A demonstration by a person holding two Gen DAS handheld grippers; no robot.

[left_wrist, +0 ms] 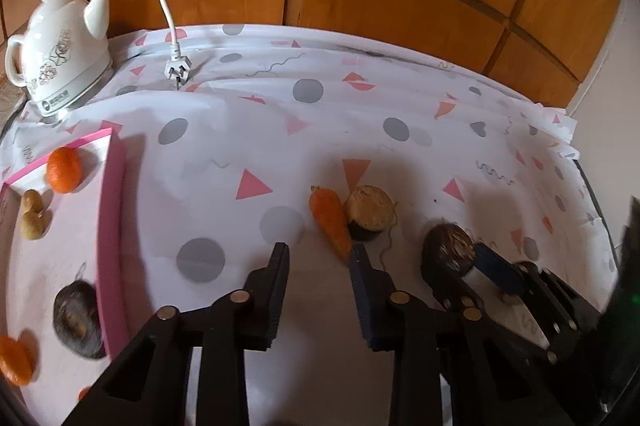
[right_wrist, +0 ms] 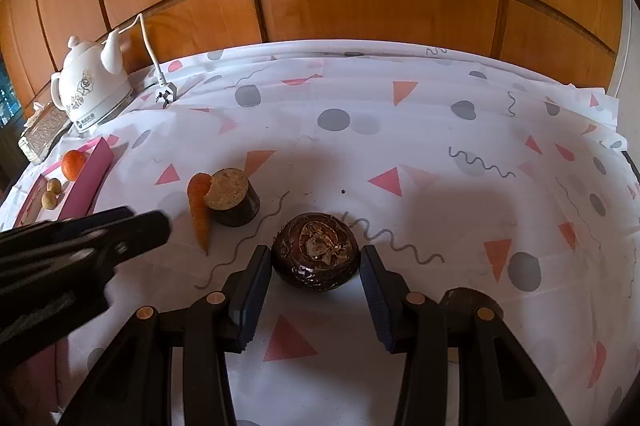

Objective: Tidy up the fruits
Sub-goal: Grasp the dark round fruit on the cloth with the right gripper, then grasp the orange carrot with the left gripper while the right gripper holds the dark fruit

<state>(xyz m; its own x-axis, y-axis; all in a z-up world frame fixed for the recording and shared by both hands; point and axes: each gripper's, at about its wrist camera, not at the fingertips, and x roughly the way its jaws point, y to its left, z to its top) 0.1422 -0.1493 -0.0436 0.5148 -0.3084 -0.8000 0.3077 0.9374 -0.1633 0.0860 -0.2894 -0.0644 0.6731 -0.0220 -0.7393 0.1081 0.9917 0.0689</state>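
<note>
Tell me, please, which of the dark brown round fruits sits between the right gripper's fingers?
The whole dark fruit between the right gripper fingers, uncut; the cut one sits farther back against the carrot.

The only print sits on the white kettle [left_wrist: 60, 54], low on the front of its base: a small round dark logo [left_wrist: 45, 103] with a short line of dark characters [left_wrist: 60, 94] beside it. In both wrist views the characters are too small and blurred to read. The grey flower pattern on the kettle's body carries no lettering. Nothing else bears a label, number or sign.
</note>
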